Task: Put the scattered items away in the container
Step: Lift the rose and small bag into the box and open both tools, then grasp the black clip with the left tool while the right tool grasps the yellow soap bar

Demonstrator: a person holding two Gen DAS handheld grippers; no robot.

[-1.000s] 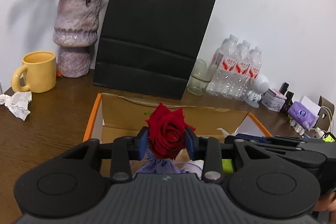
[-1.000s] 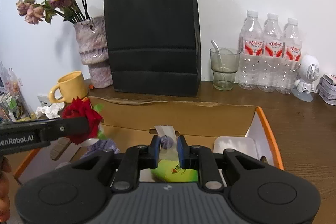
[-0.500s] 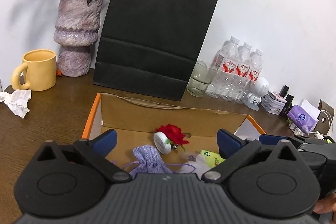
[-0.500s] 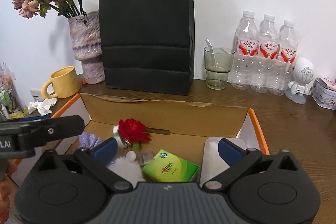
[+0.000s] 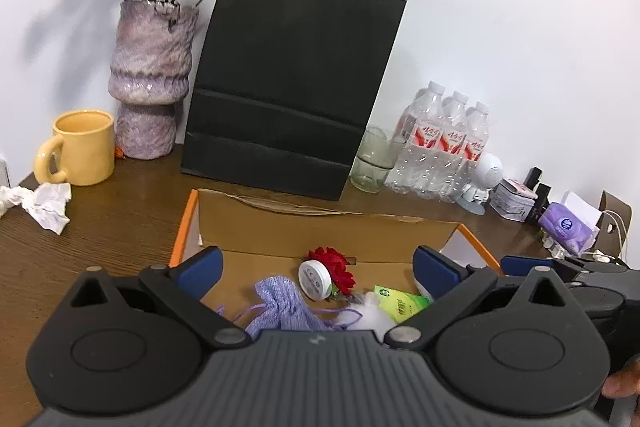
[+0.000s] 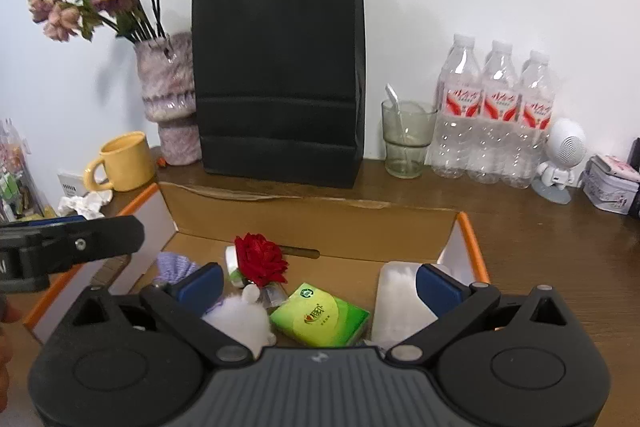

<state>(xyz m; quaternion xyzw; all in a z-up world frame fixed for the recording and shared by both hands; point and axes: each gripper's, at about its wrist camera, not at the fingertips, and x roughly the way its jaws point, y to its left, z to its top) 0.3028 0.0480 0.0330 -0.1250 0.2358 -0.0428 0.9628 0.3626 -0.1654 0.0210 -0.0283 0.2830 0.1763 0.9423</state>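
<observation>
My jaws spread wide, empty, both left gripper (image 5: 316,269) and right gripper (image 6: 318,281). Red rose (image 6: 260,259) lies in cardboard box (image 6: 312,217), green packet (image 6: 318,315) at its 5 o'clock.

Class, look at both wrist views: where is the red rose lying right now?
The red rose lies inside the cardboard box, toward its back wall left of centre, against a small white round tin, with the lilac knitted pouch to its left.
</observation>
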